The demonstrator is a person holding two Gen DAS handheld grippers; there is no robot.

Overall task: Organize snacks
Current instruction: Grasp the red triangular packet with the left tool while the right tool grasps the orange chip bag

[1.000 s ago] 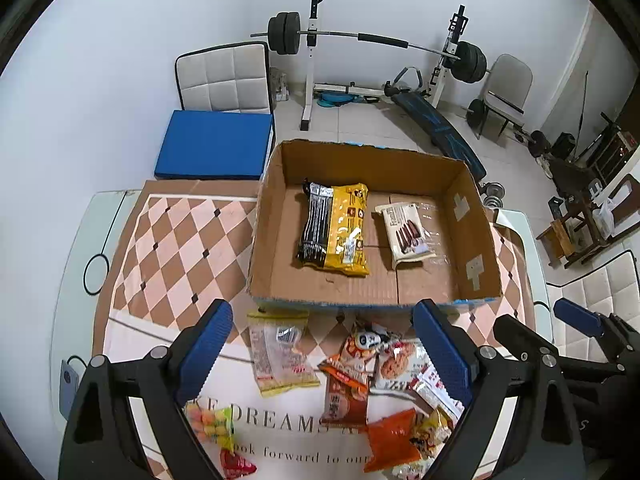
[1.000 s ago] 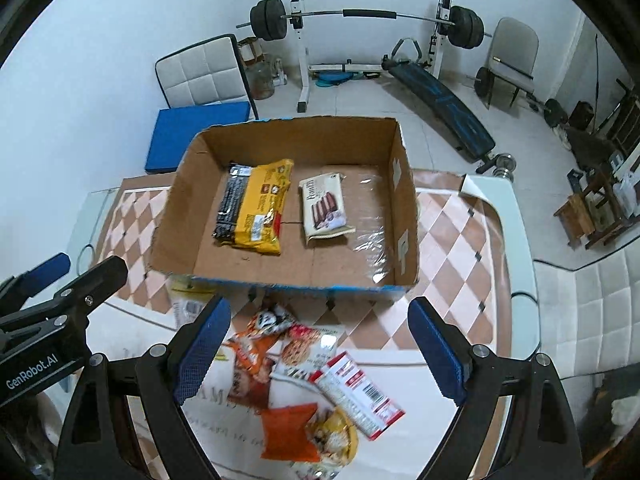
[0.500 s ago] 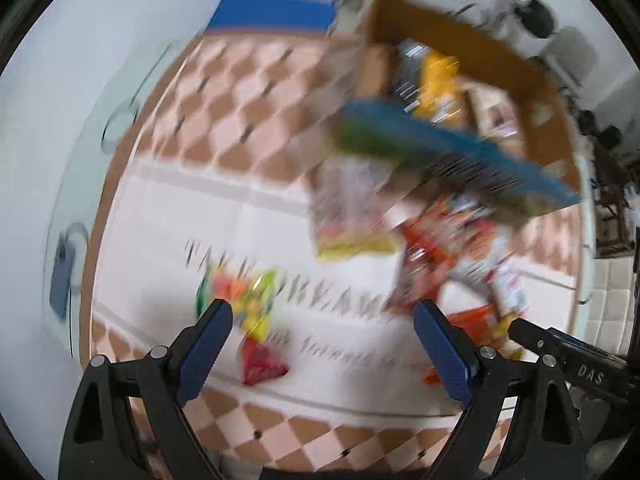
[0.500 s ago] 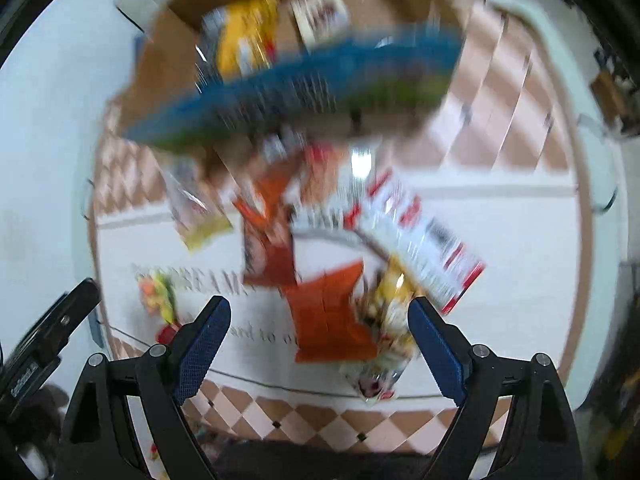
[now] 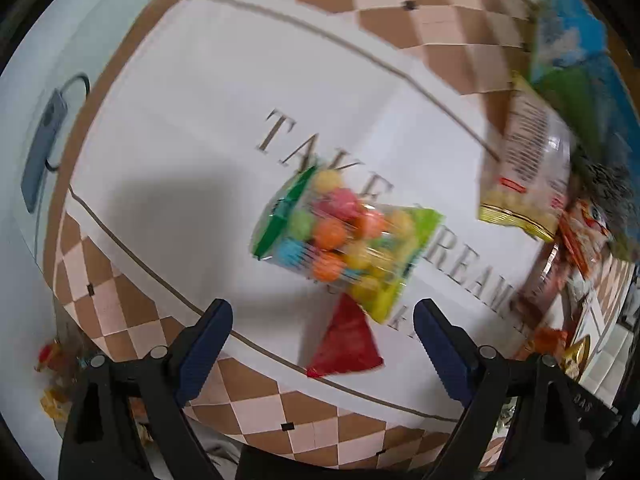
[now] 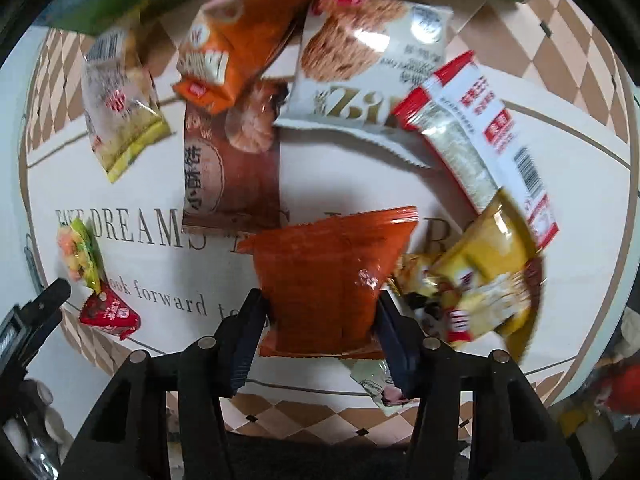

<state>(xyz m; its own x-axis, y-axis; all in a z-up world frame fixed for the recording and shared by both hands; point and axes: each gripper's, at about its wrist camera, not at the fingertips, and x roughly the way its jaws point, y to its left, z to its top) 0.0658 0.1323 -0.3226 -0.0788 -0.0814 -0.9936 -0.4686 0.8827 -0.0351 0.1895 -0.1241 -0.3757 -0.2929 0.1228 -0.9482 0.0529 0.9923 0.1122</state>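
Right gripper [image 6: 320, 328] is down on the orange-red packet [image 6: 332, 276]; its fingers [image 6: 248, 332] sit narrowed against the packet's two side edges, touching or nearly so. Looks like a grip, though the blur makes full closure uncertain. The packet lies flat on the counter [image 6: 360, 184], its near end between the fingers, its far end pointing away toward the brown biscuit pack [image 6: 228, 172]. A yellow snack bag [image 6: 480, 280] is just right of the right finger, crowding it.

Left gripper [image 5: 322, 344] hovers wide open, holding nothing. The candy-ball bag [image 5: 340, 240] lies just ahead of the fingers, slightly right of centre, and a red triangular packet [image 5: 346, 344] lies between the fingers, touching the bag's near corner.

Step in hand, likely: pick the orange-red packet for sorting. To do it well, squeeze firmly on the crimped sides, lift straight up so the yellow bag isn't dragged along. The film is slippery and flat; it may buckle or slide out. For the left, choose one target: advance over the candy bag, clear of the red triangle.
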